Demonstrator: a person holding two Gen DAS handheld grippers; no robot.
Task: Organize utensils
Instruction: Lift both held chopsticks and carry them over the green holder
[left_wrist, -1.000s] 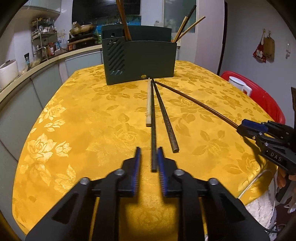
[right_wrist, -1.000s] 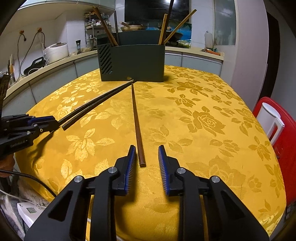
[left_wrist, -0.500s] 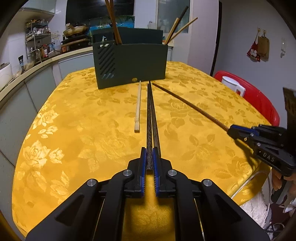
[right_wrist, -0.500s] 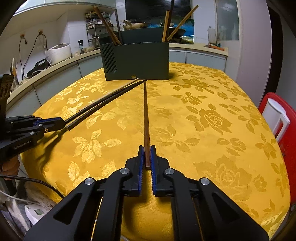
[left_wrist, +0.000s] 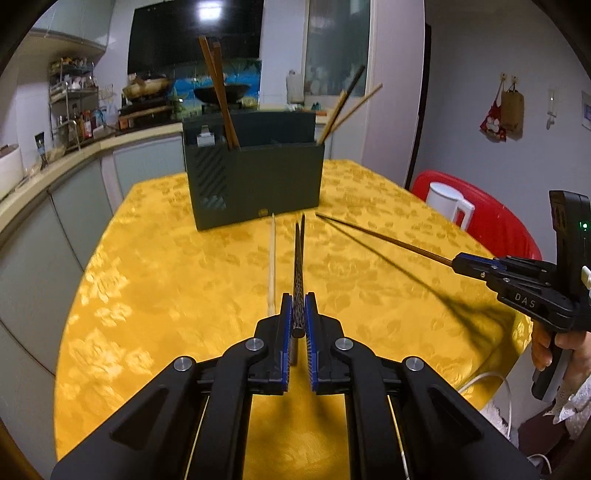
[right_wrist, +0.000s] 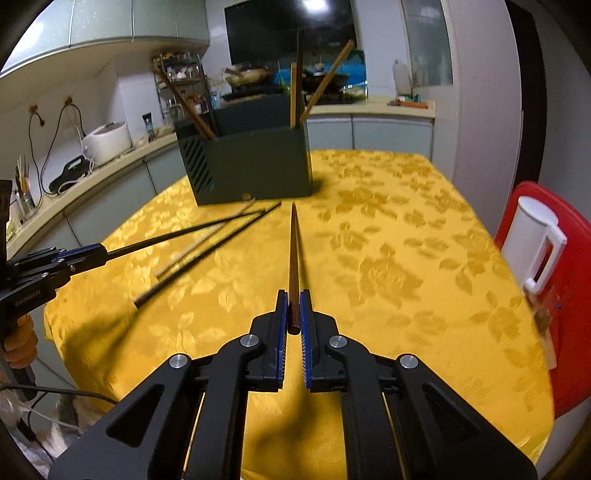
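On the yellow floral tablecloth (left_wrist: 155, 295), close to the dark green utensil holder (left_wrist: 255, 181), a pale wooden chopstick (left_wrist: 272, 266) is seen lying flat. Just beside it, a black patterned chopstick (left_wrist: 298, 280) is clenched by its thick end between the blue pads of the left gripper (left_wrist: 298, 321) and is raised off the cloth, its tip directed toward the holder. In the right wrist view a second black chopstick (right_wrist: 207, 251) is shown resting on the cloth next to the pale one. A brown chopstick (right_wrist: 293, 266) is gripped at its blunt end by the right gripper (right_wrist: 293, 317), whose jaws are pressed tight against it; it is also lifted, and its shadow is cast on the cloth. Several wooden chopsticks (left_wrist: 218, 92) are stood leaning inside the holder's compartments. Off the table's right edge, a white jug (right_wrist: 532, 240) is placed on a red chair (right_wrist: 569, 295)
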